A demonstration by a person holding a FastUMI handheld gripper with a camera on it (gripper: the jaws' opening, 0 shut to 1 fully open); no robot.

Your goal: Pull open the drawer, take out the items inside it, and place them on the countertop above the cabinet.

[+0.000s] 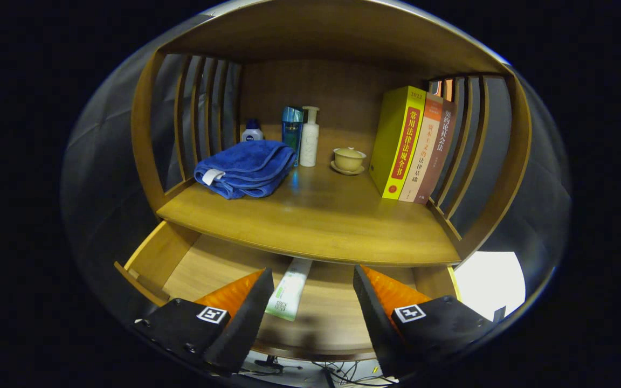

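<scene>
Fingers of the gripper [313, 293] stand spread apart, holding nothing, above the pulled-out drawer [154, 258]. Just ahead between them lies a tube [289, 291] on the drawer floor, partly under the countertop [316, 215]. It looks light, soft and slippery; pinch it across its middle.

Wooden cabinet [310, 215] with slatted sides [202, 113], warm-lit shelf, grey padded walls [100, 161], bright white patch [488, 283] lower right
</scene>
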